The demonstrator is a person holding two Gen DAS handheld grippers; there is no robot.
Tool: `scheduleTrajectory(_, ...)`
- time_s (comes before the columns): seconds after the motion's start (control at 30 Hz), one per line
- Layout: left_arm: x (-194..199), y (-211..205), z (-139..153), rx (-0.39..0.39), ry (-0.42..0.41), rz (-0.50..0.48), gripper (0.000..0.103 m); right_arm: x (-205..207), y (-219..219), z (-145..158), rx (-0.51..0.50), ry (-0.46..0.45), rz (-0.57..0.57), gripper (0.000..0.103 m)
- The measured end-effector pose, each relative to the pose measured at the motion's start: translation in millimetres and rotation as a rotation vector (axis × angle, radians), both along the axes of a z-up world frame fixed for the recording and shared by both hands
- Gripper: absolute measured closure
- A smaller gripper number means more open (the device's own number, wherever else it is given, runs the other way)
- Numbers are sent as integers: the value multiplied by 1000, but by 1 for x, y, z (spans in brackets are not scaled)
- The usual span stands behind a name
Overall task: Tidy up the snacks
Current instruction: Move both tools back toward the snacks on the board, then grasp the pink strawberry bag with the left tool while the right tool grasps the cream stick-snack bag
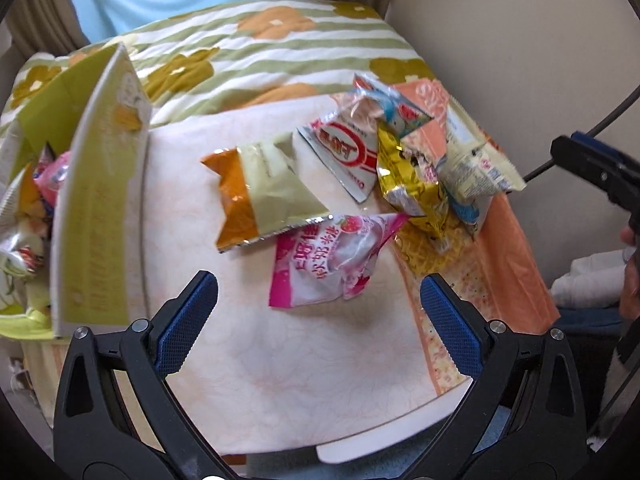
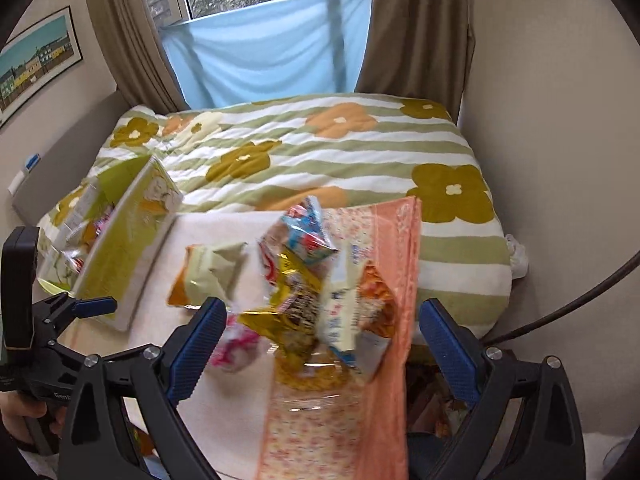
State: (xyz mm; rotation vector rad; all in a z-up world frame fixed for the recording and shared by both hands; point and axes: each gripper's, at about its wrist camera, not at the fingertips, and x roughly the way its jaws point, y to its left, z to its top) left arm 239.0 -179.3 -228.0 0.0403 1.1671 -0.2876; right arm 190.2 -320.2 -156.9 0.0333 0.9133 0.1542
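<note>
Several snack packets lie in a loose heap on a pale cloth [image 1: 280, 380]. In the left wrist view, my open left gripper [image 1: 319, 316] hovers just short of a pink packet [image 1: 332, 260], with an orange and green bag [image 1: 260, 192], a red and white packet [image 1: 344, 152] and a gold packet [image 1: 408, 184] beyond. A green box [image 1: 100, 216] at the left holds more packets. My open right gripper [image 2: 322, 340] hangs over the blurred heap, above the gold packet [image 2: 288, 304] and a white and blue packet [image 2: 344, 320]; nothing sits between its fingers.
The cloth lies on a bed with a green striped, flowered quilt [image 2: 320, 148]. An orange patterned strip [image 2: 360, 420] edges the cloth on the right. A wall stands close on the right, curtains [image 2: 416, 28] and a window behind. A hand [image 2: 24, 412] grips the left tool.
</note>
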Motion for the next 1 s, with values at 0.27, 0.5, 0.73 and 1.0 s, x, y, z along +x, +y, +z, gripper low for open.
scheduleTrajectory(0.27,10,-16,-47,43,75,-17,2,15,-17,-32,-30,19,77,7)
scheduleTrajectory(0.5,27,-37,-76,79,106,-72,2,29,-16,-66,-112,87,149,7)
scheduleTrajectory(0.73,39,-41,-94,96,135,-74,12,38,-14,-86,-180,104,187,7)
scheduleTrajectory(1.0,41,-40,-100,109,144,-72,29,45,1,-92,-274,90,271,7)
